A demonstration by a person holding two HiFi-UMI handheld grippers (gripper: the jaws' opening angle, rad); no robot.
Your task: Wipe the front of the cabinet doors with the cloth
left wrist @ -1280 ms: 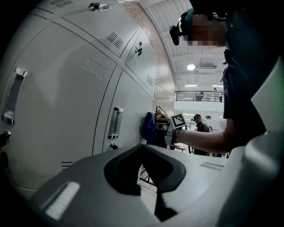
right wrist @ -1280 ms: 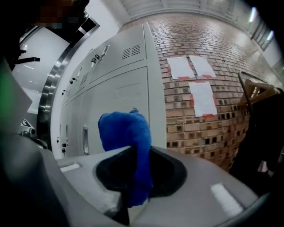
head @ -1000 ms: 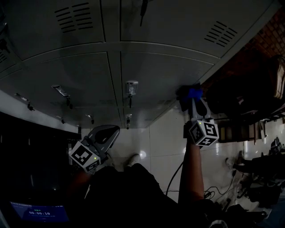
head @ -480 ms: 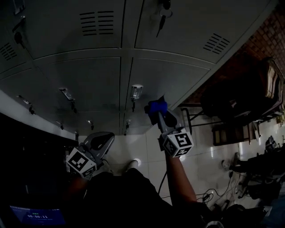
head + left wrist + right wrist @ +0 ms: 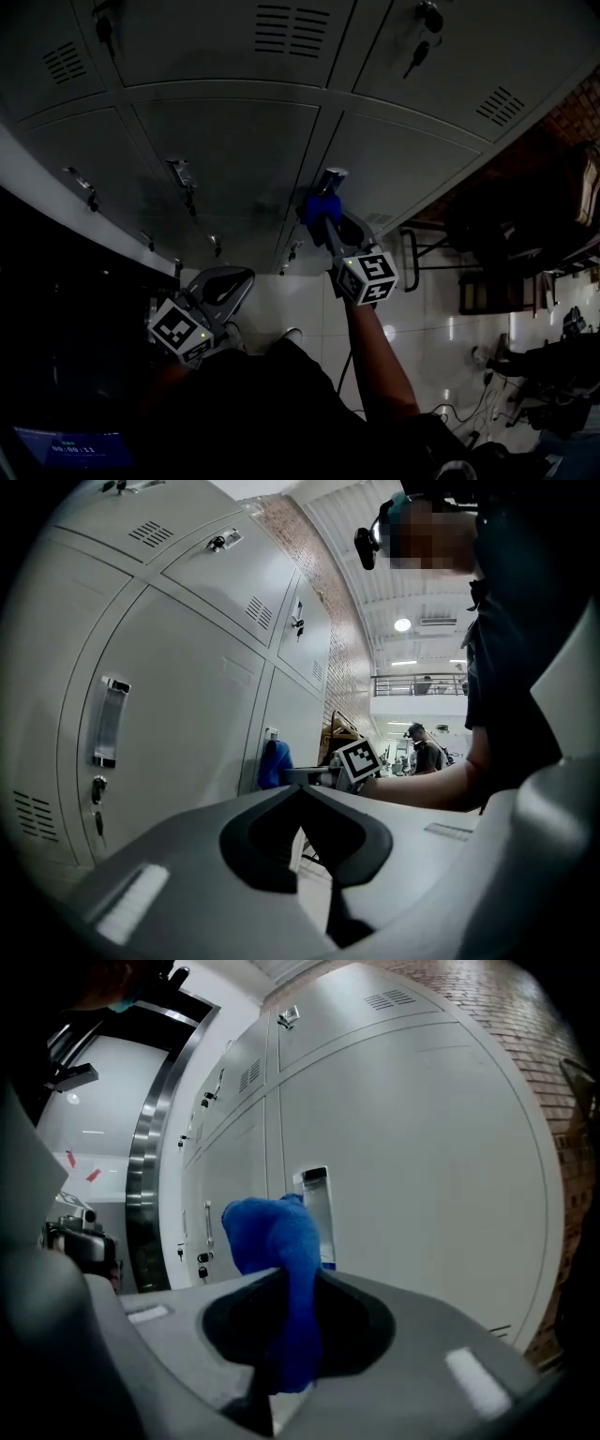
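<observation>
Grey metal cabinet doors (image 5: 234, 159) fill the upper part of the head view. My right gripper (image 5: 322, 211) is shut on a blue cloth (image 5: 319, 205), which it holds against the lower door near a chrome handle (image 5: 331, 178). In the right gripper view the blue cloth (image 5: 281, 1260) bunches up between the jaws, in front of that handle (image 5: 316, 1206). My left gripper (image 5: 225, 281) hangs low at the left, away from the doors, shut with nothing in it. The left gripper view shows a door (image 5: 187, 714), the cloth (image 5: 275, 765) and the right gripper's marker cube (image 5: 358, 758).
Door handles (image 5: 182, 175) and key locks (image 5: 419, 44) stick out from the cabinet fronts. A dark opening (image 5: 56, 309) lies left of the cabinets. Chairs and clutter (image 5: 525, 244) stand at the right on a pale tiled floor (image 5: 431, 319). Cables (image 5: 450, 412) lie on the floor.
My right gripper has carried the blue cloth leftward across the lower door, from its right edge to beside the chrome handle. The left gripper has stayed low at the left.
</observation>
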